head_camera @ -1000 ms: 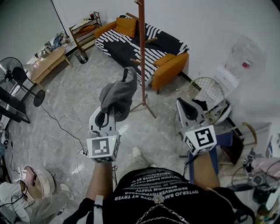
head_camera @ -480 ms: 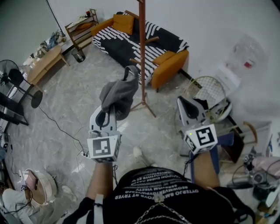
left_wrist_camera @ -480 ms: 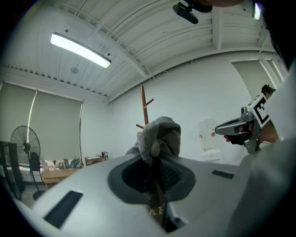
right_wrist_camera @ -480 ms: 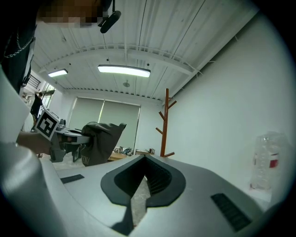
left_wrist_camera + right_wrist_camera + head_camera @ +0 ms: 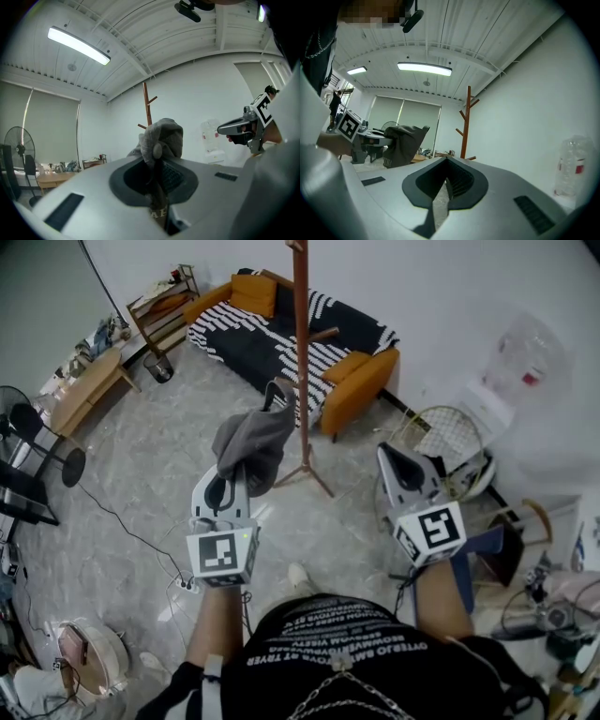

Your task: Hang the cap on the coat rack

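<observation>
Far left of the coat rack (image 5: 302,362), a standing fan (image 5: 23,413) and a low wooden bench (image 5: 86,388) stand along the wall. A black-and-white striped sofa (image 5: 272,343) with orange cushions sits behind the pole. Just left of the pole, the left claw (image 5: 234,479) is clenched on the grey cap (image 5: 251,448), whose tag (image 5: 158,213) shows the letters "AL". Right of the rack, the right claw (image 5: 394,460) is closed with nothing in it. Further right stands a water dispenser (image 5: 502,390).

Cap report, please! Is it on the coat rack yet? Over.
Left gripper shut on the cap, not hung yet, beside the coat rack. Right gripper shut, empty. Path to the rack looks clear.
</observation>
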Available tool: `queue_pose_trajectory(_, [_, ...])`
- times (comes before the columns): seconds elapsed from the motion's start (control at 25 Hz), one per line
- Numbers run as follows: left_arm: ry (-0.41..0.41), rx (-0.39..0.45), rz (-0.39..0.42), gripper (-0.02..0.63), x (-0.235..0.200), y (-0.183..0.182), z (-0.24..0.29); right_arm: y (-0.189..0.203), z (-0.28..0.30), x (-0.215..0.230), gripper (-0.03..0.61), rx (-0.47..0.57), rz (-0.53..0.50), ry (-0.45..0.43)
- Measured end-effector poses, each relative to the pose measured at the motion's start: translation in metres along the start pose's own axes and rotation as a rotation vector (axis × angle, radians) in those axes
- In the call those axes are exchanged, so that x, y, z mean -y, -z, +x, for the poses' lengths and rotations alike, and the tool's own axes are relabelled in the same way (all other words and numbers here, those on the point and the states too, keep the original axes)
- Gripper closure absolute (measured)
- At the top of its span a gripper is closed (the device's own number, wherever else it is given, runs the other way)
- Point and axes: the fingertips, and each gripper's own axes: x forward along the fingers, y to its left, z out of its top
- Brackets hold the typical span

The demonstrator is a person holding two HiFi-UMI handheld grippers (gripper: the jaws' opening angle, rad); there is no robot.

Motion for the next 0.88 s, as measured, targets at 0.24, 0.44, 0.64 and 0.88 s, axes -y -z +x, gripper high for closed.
queue_pose_trajectory(0.24, [0.029, 0.009, 0.02, 0.595, -0.013, -0.003, 0.034, -0.003, 0.027, 0.011, 0.575, 0.002, 0.01, 0.029])
queue_pose_trajectory(0.44, [0.05, 0.004, 0.02, 0.595, -0.027, -0.003, 0.054, -0.008, 0.048, 0.01, 0.575, 0.004, 0.012, 0.044])
queue_pose_trajectory(0.64, [0.089, 0.001, 0.026, 0.595, -0.031, 0.005, 0.072, -0.008, 0.056, 0.014, 0.575, 0.002, 0.015, 0.082])
queue_pose_trajectory(0.88, [0.121, -0.019, 0.01, 0.595, -0.025, 0.014, 0.084, -0.002, 0.056, 0.021, 0.575, -0.011, 0.032, 0.104])
